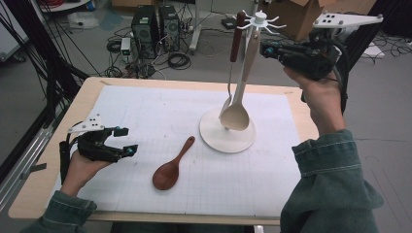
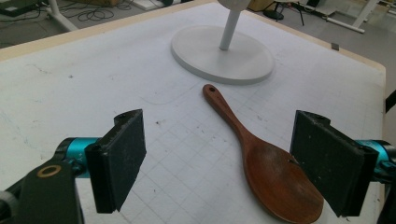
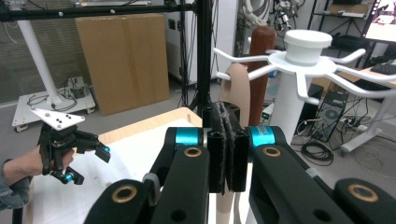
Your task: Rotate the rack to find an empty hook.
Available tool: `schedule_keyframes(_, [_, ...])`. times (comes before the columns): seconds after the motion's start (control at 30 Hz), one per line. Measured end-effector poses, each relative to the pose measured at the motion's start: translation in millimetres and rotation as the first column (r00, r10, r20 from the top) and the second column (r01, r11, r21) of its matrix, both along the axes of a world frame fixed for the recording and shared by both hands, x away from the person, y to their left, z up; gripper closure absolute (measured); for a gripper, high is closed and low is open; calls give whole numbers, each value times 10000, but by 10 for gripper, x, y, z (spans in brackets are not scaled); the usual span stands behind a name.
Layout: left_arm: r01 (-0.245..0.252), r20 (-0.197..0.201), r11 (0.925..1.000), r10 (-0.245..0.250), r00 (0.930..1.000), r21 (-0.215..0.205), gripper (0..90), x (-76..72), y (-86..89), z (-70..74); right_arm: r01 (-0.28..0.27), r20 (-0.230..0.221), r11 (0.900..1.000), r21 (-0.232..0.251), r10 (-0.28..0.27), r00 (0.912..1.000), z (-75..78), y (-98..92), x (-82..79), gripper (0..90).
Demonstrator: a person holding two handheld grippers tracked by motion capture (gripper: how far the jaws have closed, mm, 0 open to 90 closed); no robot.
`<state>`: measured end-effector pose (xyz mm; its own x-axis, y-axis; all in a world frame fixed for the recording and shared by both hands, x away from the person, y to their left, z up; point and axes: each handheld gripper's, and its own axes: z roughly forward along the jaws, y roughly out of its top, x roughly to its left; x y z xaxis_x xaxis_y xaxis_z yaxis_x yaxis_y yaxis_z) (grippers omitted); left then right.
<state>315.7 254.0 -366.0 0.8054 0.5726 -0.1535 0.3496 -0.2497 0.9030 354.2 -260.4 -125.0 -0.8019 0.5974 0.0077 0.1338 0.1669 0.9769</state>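
My left gripper (image 1: 127, 141) is open wide and holds nothing. It hangs low over the mat (image 1: 145, 111), left of the rack (image 1: 214, 133). The brown spoon (image 1: 171, 167) lies flat on the mat, just in front of the rack's round foot and a bit to its left, near it but not touching. In the left gripper view the spoon's bowl (image 2: 275, 182) sits close to one pad, and no pad touches it. The spoon looks like wood, so I think it is light and stiff and will not bend or break easily. It looks smooth and shiny, so it may slip a little. The bowl is wide and curved, so that is a bad spot to pinch. I would grab the thin handle across its narrow sides, near the middle. That leaves the small hole (image 2: 211, 88) at the end free for a hook. The spoon lies slanted, with its handle end pointing at the rack's foot and its bowl pointing back toward me. My right gripper (image 1: 265, 48) is squeezed shut with nothing between the pads. It is up high by the top of the rack, just beside the handle of the pale spoon (image 1: 236, 114) that hangs there.
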Motion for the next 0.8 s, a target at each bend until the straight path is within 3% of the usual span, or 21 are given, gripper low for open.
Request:
schedule_keyframes(0.3, [37, 13, 10000, -37, 10000, 28, 188, -8, -18, 3, 265, 62, 9996, 78, -265, 9996, 107, 20, -3, 896])
schedule_keyframes(0.8, [71, 36, 10000, -71, 10000, 4, 192, -16, -13, 13, 474, 164, 9987, -211, -470, 9988, 118, 152, 38, 896])
